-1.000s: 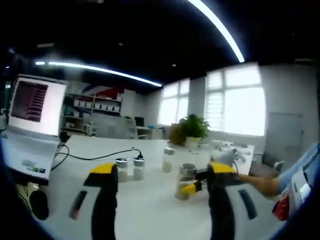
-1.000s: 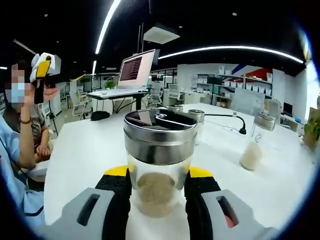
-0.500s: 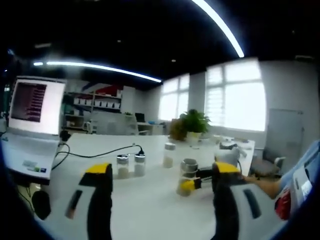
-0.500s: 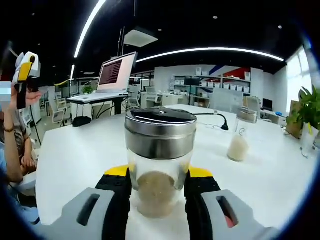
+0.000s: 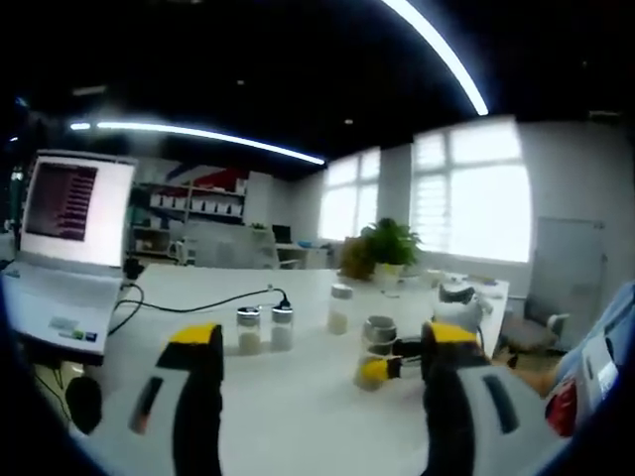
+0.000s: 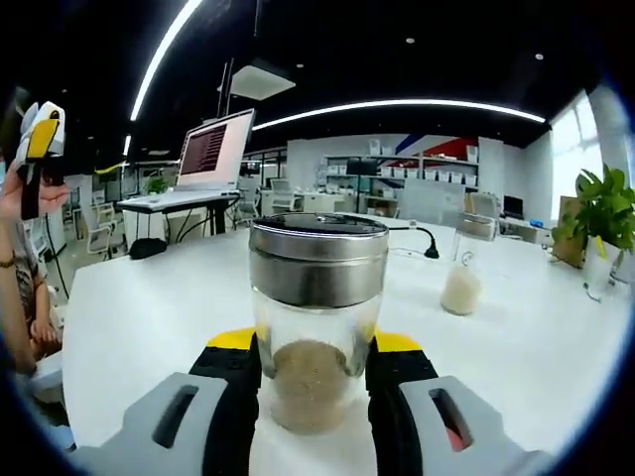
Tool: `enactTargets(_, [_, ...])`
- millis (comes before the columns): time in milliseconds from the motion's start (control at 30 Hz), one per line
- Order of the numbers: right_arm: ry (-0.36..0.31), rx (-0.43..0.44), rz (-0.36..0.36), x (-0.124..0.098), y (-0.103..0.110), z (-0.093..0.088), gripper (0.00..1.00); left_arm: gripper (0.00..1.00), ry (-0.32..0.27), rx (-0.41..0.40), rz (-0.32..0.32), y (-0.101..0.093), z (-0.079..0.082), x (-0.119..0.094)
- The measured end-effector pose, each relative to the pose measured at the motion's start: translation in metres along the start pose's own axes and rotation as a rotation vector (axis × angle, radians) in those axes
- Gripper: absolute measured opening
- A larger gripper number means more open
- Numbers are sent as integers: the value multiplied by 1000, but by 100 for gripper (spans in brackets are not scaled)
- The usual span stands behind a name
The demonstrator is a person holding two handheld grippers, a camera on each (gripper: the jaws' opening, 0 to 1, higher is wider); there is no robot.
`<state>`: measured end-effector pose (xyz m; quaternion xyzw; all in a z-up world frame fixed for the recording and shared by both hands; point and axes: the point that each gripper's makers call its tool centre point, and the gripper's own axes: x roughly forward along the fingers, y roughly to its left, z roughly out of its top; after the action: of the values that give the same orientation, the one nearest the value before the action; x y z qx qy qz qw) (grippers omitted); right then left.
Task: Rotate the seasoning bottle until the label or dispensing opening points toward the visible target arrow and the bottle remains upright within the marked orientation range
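1. Right gripper [image 6: 316, 369], grey with yellow-tipped black jaws, clamped on either side of the clear glass seasoning bottle with a steel lid [image 6: 317, 322]; bottle upright on the white table [image 6: 149, 327], tan powder in its lower part.
2. Left gripper [image 5: 316, 349], jaws spread wide with nothing between them, raised above the table.
3. Beyond the held bottle, to its right, a smaller glass bottle of pale powder [image 6: 464, 268]; further right, a green potted plant [image 6: 600, 223].
4. Beyond the held bottle, to its left, an open laptop [image 6: 198, 164] on a separate desk.
5. From the left gripper view, two small steel-capped jars [image 5: 266, 328] side by side, a black cable [image 5: 203, 307] behind them.
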<state>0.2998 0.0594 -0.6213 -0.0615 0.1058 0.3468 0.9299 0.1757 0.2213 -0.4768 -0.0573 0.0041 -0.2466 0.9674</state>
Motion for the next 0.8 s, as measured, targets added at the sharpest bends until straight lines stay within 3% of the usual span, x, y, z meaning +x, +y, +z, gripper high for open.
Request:
enactTargets(200, [3,-7,1,1,-1,0,41,86,5,1,-8,-2,-1,0])
enactTargets(267, [81,-81,30,0,0,-12,43,86,6,1,-11,-2,-1,0])
enactTargets(300, [121,-76,16,-2,-1,-19,47,86,7,0,-11,-2,-1,1])
enactTargets(333, [124,-71,13,-1,-1,-19,59,86,7,0,-11,-1,-1,1])
enactTargets(400, [62,-33,34,3,3,-11,82,86,9,0,-10,0,-2,1])
enactTargets(433, [59,-5,64,3,6,-11,85,86,9,-1,-8,0,-2,2])
enactTargets(533, [74,3,110,0,9,-12,79,86,15,-3,-8,2,-3,2])
enactTargets(567, [63,0,110,-2,8,-10,79,86,16,-4,-9,2,-4,2])
enactTargets(633, [-24,-32,93,-8,1,4,78,86,18,-4,-7,1,-5,2])
enactTargets(800, [-61,10,119,-14,-9,14,79,86,28,-14,-8,-1,-5,-1])
